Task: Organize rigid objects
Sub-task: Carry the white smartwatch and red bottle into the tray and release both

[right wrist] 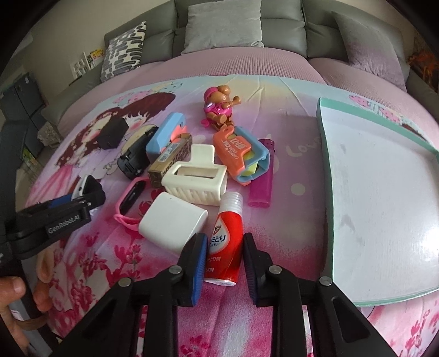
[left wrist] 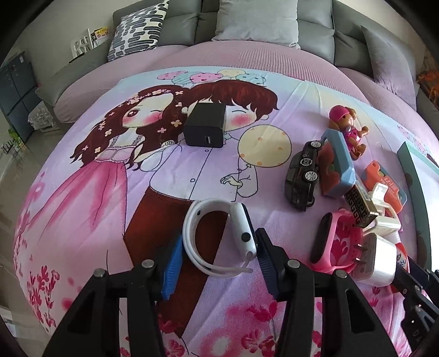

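Left hand-held gripper [left wrist: 218, 258]: jaws apart, straddling white smartwatch with looped white strap [left wrist: 219, 237], lower centre of left view. Right hand-held gripper [right wrist: 223, 259]: jaws apart, flanking red plastic tube with white ribbed cap [right wrist: 226, 236], lower centre of right view; not yet clamped.

Advice: close squarely on tube body, below cap; avoid nudging white rounded charger block [right wrist: 172, 221] just beside left finger. Likely destination: mint-edged white tray [right wrist: 384, 200], right of frame.

Surface: soft pink cartoon-print blanket [left wrist: 82, 192] on a bed; grey sofa cushions [left wrist: 258, 22] along top.
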